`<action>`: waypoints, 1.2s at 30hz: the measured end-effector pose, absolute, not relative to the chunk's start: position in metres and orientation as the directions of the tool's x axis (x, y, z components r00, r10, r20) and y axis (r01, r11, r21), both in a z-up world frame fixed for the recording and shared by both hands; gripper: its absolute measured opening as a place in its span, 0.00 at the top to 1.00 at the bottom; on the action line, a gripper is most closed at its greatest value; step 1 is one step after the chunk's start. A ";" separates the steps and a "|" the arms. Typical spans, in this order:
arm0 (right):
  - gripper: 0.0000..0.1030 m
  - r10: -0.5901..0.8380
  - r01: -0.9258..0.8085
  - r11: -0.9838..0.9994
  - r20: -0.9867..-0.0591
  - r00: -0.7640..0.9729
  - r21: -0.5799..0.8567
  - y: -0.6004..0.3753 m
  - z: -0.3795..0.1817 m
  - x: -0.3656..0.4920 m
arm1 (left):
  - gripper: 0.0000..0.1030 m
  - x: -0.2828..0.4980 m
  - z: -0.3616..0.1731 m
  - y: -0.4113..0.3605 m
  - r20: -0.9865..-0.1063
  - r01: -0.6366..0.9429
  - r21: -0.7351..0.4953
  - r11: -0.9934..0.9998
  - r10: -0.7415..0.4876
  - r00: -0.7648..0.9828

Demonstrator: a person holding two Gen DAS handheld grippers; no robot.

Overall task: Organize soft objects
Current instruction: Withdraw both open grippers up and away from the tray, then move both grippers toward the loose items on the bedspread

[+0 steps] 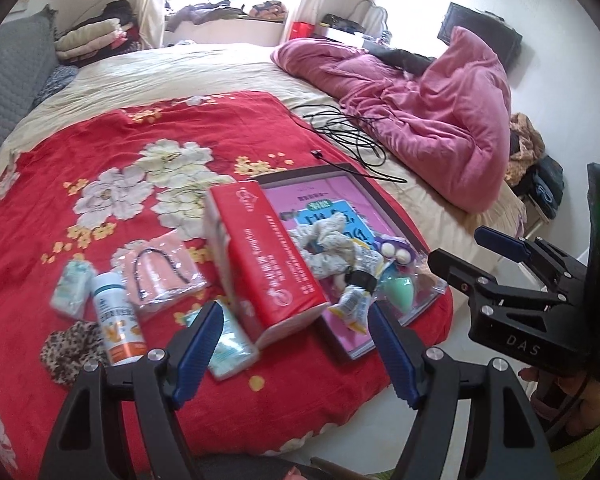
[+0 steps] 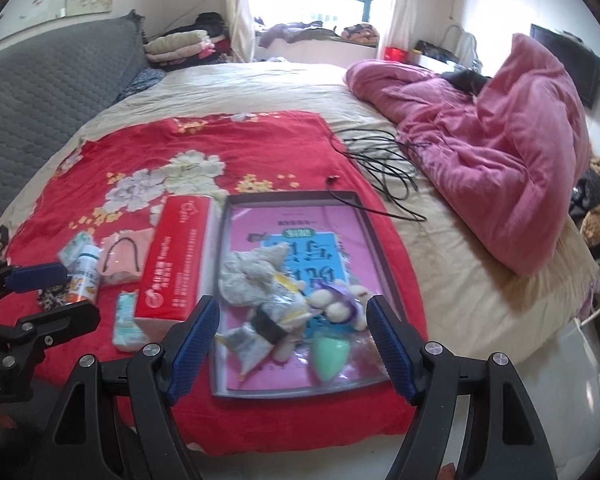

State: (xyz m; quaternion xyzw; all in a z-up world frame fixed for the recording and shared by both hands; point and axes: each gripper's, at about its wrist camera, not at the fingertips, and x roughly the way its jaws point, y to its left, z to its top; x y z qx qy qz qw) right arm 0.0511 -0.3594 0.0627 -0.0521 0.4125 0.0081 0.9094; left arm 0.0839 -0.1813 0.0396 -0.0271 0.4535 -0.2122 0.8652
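Lying on the tray [image 2: 384,276], soft toys [image 2: 292,304] sit seemingly beyond both grippers' wide, empty jaws.

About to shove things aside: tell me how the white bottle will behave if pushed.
The white bottle stands upright and looks tall and narrow, so a push up high would probably tip it. Its round body would likely roll afterwards. The soft red blanket beneath gives an uneven footing, which likely makes tipping easier.
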 end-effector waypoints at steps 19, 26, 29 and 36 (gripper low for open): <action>0.25 0.058 -0.218 0.968 -0.732 0.679 -0.125 -0.263 0.079 0.048 | 0.28 0.065 0.053 -0.090 -0.759 0.237 -0.235 0.943 -0.330 0.561; 0.25 0.087 -0.260 0.957 -0.733 0.675 -0.125 -0.240 0.081 0.052 | 0.28 0.060 0.056 -0.062 -0.756 0.196 -0.230 0.953 -0.301 0.582; 0.25 0.096 -0.279 0.951 -0.735 0.671 -0.131 -0.232 0.081 0.052 | 0.28 0.060 0.055 -0.049 -0.760 0.172 -0.231 0.958 -0.288 0.583; 0.25 0.123 -0.338 0.932 -0.761 0.637 -0.133 -0.205 0.065 0.060 | 0.28 0.063 0.041 -0.018 -0.778 0.110 -0.220 0.969 -0.242 0.580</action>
